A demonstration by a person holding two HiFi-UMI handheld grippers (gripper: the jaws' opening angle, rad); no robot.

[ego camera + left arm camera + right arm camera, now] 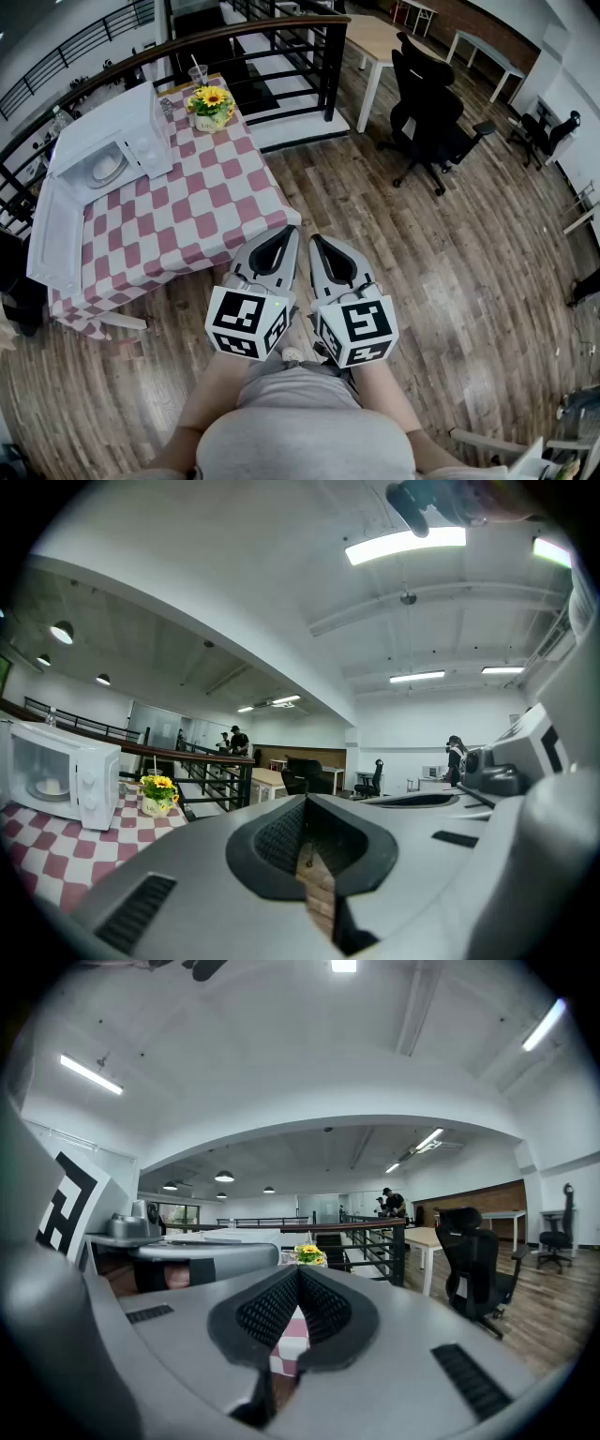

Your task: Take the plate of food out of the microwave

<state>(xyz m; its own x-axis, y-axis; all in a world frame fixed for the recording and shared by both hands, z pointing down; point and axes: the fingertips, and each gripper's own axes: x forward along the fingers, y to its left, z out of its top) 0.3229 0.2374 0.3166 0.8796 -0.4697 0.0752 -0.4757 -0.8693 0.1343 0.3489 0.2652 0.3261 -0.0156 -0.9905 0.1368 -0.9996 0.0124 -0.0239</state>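
One plate (106,169) sits inside the white microwave (122,127), which stands at the far left corner of the worktop (187,206). From this distance it is hard to tell whether the plate carries food. The microwave's door (54,234) hangs wide open, swung out along the worktop's left edge. A red-and-white checked cloth covers the worktop. At its far end, just right of the microwave, stands a pot of sunflowers (212,105), with a clear cup (198,75) and straw behind it. A black railing (281,56) curves round the far side, and a black office chair (431,112) stands well apart on the wooden floor (422,281).

Both tools are held close to the person's body, side by side over the floor, just off the worktop's near corner and well apart from the microwave. The left tool (292,232) has its jaws pressed together with nothing between them. The right tool (315,239) is likewise closed and empty. Each carries a cube (246,323) with bold black-and-white square markers, the only print to be seen.
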